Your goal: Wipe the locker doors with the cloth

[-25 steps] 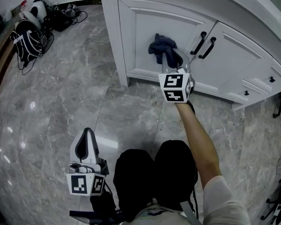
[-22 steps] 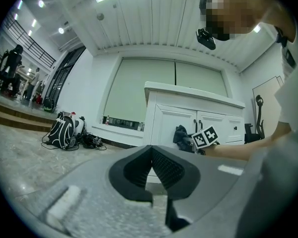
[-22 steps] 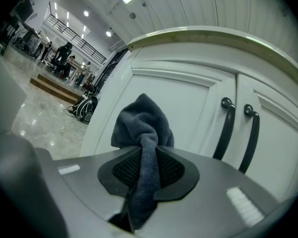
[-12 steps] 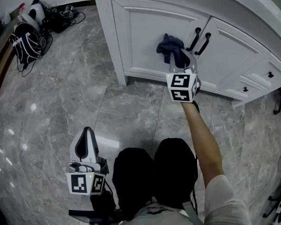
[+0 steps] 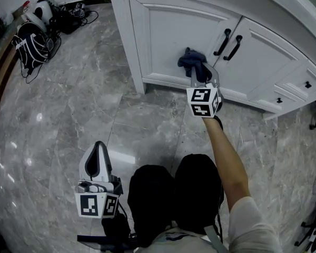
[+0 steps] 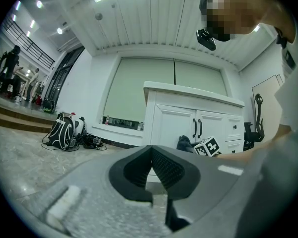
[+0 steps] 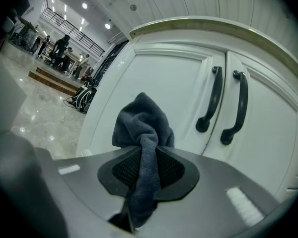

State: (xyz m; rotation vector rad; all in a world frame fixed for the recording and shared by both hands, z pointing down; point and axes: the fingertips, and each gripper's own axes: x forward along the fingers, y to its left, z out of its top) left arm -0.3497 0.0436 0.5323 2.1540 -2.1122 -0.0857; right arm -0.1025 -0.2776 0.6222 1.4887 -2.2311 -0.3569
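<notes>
On the far left, some bags (image 5: 31,41) lie on the grey stone floor (image 5: 68,104). Closer in, my left gripper (image 5: 98,147) hangs low beside the dark knees (image 5: 174,194). It is well away from the lockers. Its two jaws are pressed together and there is nothing in them.

In the middle is the left locker door (image 5: 174,36), white and closed. My right gripper (image 5: 199,74) reaches out to the bottom part of this door. Its jaws squeeze tight on the dark blue cloth (image 5: 194,61). One end of the cloth runs back between the jaws. The rest sticks out in front as a soft bunch, right up at the door. I cannot tell if it really presses on the white paint.

Just to the right of the cloth are two black handles (image 5: 227,44), side by side. Past them is the right locker door (image 5: 268,51), also closed.
</notes>
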